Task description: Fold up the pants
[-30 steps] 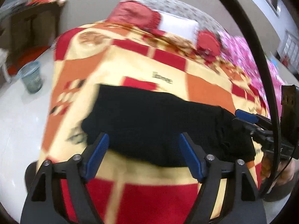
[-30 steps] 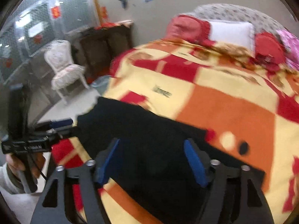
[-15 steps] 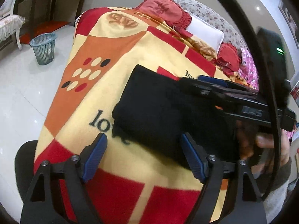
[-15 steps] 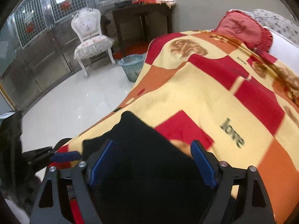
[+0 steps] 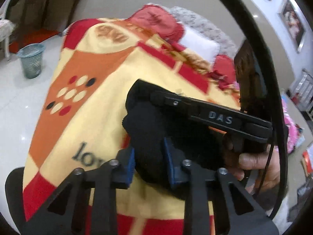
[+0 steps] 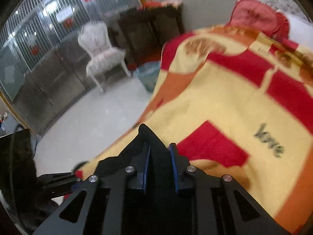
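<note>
The black pants (image 5: 148,125) lie bunched on the yellow, red and orange blanket (image 5: 86,105) on the bed. My left gripper (image 5: 149,163) is shut on a thick fold at their near edge, blue pads pressed into the cloth. My right gripper (image 6: 159,161) is shut on another edge of the pants (image 6: 145,137), which peak up between its pads. In the left wrist view the right gripper's body (image 5: 211,113) lies across the pants, held by a hand (image 5: 254,162). The left gripper's body (image 6: 56,182) shows at the lower left of the right wrist view.
Red and white pillows (image 5: 156,23) sit at the bed's head. A blue mesh bin (image 5: 32,59) stands on the white floor by the bed's left side. A white chair (image 6: 101,49) and a dark cabinet (image 6: 152,29) stand beyond it.
Both grippers were open over the flat folded pants; both have now closed on the cloth. The pants are bunched and raised off the blanket at the gripped edges.
</note>
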